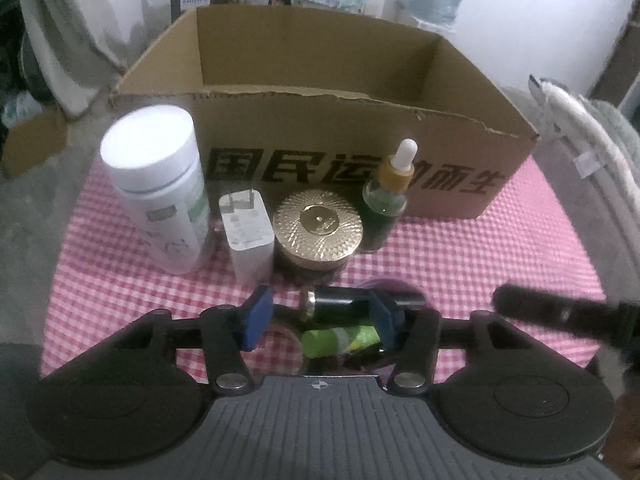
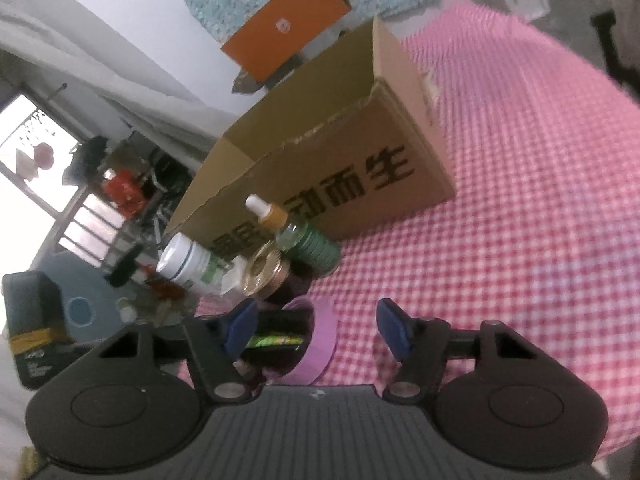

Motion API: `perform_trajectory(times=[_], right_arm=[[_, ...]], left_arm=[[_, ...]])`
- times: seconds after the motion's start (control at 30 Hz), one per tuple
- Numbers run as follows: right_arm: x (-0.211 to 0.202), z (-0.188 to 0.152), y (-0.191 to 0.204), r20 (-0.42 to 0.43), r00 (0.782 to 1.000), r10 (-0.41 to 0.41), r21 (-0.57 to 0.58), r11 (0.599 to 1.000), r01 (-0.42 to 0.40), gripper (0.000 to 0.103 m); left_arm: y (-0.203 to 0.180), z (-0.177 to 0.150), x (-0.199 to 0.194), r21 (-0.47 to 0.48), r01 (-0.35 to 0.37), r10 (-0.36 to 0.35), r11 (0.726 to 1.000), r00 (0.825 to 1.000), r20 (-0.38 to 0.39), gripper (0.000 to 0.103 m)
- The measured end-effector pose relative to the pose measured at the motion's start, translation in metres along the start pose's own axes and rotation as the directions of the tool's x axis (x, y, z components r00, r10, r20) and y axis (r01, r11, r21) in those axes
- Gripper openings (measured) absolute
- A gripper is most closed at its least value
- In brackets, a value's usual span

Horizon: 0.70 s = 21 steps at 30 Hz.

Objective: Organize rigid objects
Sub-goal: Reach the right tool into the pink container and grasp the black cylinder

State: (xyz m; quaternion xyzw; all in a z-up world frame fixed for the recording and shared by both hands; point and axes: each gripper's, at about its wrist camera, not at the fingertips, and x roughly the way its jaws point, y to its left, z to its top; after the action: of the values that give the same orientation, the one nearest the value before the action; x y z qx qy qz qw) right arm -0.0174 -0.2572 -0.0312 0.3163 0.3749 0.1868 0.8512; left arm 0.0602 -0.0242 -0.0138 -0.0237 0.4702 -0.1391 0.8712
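Pink gingham counter point(image 1: 460, 248) before the open cardboard box point(image 1: 320, 128): left hand-held gripper point(image 1: 320, 314) spread around a hard, slippery dark gold-collared tube point(image 1: 340, 304), best pinched mid-barrel; right hand-held gripper point(image 2: 316, 326) spread, empty

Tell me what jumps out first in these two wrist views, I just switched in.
The open cardboard box with bold black lettering dominates, standing at the back of the pink checked tablecloth. Lined up in front of it are a white bottle, a white charger, a gold-lidded jar and a green dropper bottle. The left gripper has its jaws around a dark gold-capped tube.
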Motion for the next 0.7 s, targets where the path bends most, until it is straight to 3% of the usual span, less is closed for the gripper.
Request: perform_trajectory(times=[0.17,0.37,0.7], right_arm=[[0.014,-0.005,-0.007,-0.075,0.996,0.048,0.056,0.997,-0.044,0.064],[0.028,-0.006,-0.015,-0.135,0.991,0.015,0.071,0.997,-0.005,0.057],[0.045,0.005,0.01,-0.169,0.98,-0.102,-0.162,0.984,0.075,0.049]], left_arm=[[0.006,-0.001,0.0,-0.042,0.059,-0.06,0.997,0.997,-0.041,0.046],[0.005,-0.014,-0.007,-0.06,0.129,-0.133,0.99,0.989,-0.071,0.045],[-0.019,-0.04,-0.002,-0.018,0.238,-0.238,0.971,0.964,-0.119,0.045]])
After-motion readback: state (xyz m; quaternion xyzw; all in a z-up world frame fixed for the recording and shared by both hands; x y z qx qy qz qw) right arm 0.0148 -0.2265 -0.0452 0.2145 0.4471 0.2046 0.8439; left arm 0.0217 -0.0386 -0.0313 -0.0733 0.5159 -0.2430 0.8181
